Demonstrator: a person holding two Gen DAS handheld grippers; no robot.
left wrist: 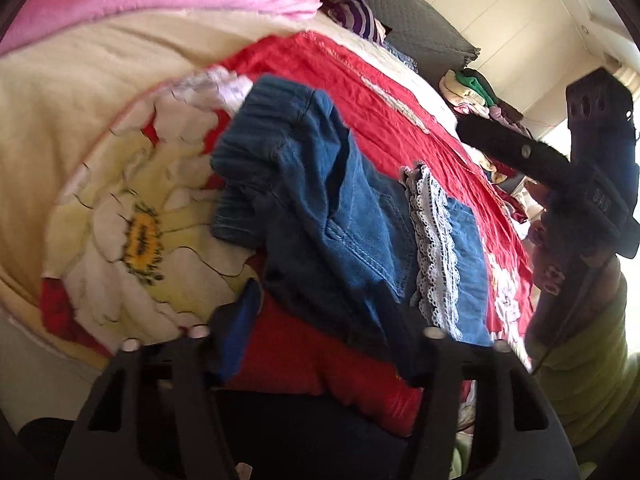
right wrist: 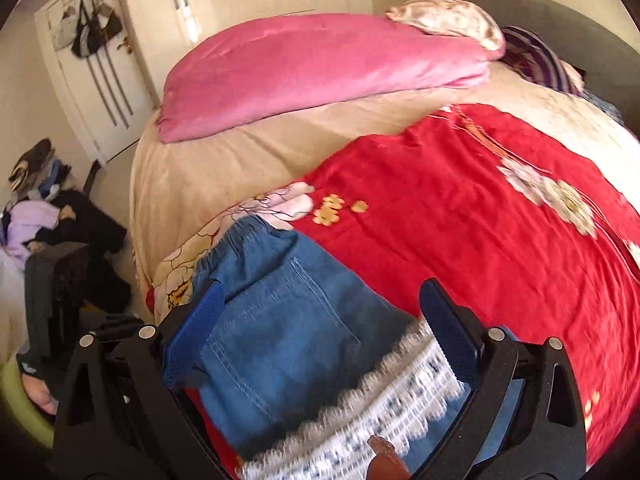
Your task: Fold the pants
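Left wrist view: pants (left wrist: 316, 208) sit mid-frame on the red bedspread (left wrist: 360, 92), elastic waistband toward the upper left, lace-trimmed hems toward the lower right.
Left gripper (left wrist: 316, 344): jaws spread wide with denim lying between them; honestly can't tell if it's pinching anything, looks more like it's just over the fabric.
Risk, left side: waistband end is already rumpled and lumpy, so I'd guess any fold made from here comes out crooked unless it gets flattened.
Right gripper (right wrist: 320, 344): also wide open, blue pads either side of the denim and lace, nothing clamped as far as I can see.
Risk, right side: the lace trim (right wrist: 384, 396) looks snaggy, so a pad could catch just the lace and drag one layer.
Pants look: blue denim, back pocket stitching showing, white lace band across the hems, partly doubled over, low in the right wrist frame.
Background: pink pillow (right wrist: 320, 64) upper centre, well apart.
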